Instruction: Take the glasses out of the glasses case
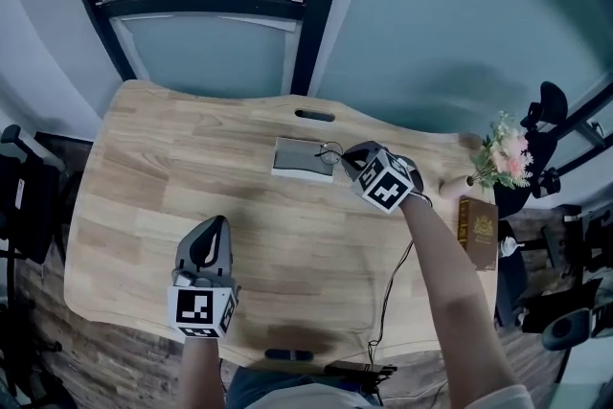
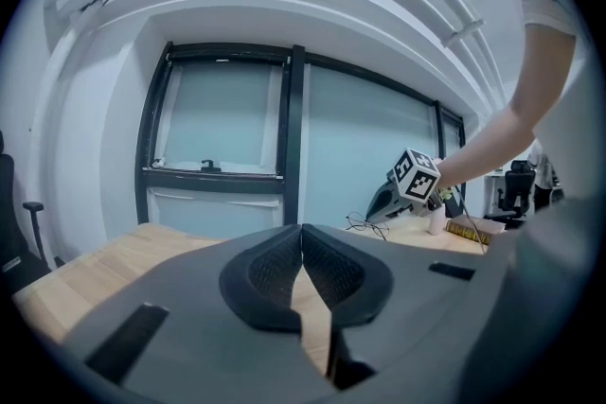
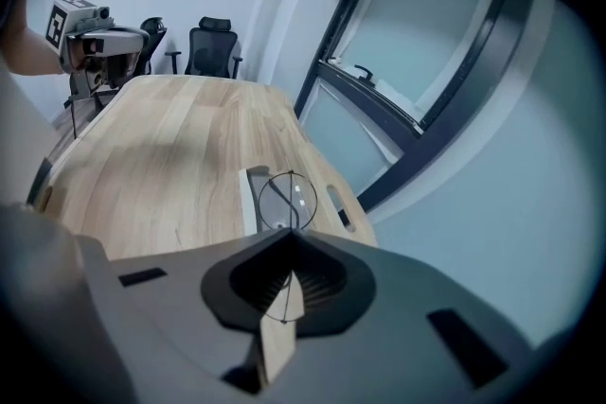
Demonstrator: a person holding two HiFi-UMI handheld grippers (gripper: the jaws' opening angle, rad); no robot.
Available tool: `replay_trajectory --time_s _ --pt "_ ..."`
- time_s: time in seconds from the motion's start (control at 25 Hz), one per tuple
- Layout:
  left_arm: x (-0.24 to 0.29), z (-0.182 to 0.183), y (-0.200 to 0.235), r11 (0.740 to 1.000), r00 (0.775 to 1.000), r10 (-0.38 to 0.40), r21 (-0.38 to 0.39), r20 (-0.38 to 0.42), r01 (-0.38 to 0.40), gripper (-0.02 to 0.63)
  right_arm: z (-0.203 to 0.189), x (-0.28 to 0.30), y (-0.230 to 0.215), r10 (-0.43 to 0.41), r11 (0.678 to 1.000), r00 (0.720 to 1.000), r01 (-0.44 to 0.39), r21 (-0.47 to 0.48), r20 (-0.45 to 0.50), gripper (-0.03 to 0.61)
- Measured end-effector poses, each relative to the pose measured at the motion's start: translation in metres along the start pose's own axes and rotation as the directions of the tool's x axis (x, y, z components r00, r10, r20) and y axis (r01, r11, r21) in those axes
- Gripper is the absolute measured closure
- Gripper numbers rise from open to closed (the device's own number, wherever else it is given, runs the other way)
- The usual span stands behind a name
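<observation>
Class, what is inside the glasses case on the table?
The case lies open and shows only grey lining. The glasses hang over one end, pinched in the right gripper. The gripper and the glasses partly cover that end.

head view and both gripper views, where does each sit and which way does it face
Head view: head-mounted, steeply down at the table; forearms, left gripper, right gripper.
Left gripper view: on that gripper, level toward the windows; its shut jaws.
Right gripper view: on that gripper, angled down at the glasses case; jaws shut on the glasses.
All share the glasses.
</observation>
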State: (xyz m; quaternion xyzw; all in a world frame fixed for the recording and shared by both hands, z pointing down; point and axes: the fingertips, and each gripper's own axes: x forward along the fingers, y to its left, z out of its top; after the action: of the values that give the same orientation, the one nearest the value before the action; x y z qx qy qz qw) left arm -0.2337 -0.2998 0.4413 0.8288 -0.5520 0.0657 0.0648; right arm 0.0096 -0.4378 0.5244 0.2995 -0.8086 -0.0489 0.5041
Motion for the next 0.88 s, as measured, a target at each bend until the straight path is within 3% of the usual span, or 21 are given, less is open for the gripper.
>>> replay_trajectory --time_s 0.36,0.68,0.88 --pt "0.028 -0.015 -0.038 0.998 0.997 -0.068 0.001 -0.044 0.068 0.598 -0.092 -0.016 -0.007 -0.027 0.987 0.997 0.037 0.155 -0.066 0.566" --pt "0.047 -0.033 -0.051 0.995 0.99 -0.098 0.005 -0.098 0.099 0.598 -0.139 0.004 0.003 0.024 0.979 0.991 0.003 0.205 -0.129 0.565" --pt "0.056 -0.042 -0.053 0.994 0.986 -0.111 0.008 -0.123 0.113 0.598 -0.152 0.02 0.012 0.047 0.985 0.985 -0.017 0.174 -0.167 0.563"
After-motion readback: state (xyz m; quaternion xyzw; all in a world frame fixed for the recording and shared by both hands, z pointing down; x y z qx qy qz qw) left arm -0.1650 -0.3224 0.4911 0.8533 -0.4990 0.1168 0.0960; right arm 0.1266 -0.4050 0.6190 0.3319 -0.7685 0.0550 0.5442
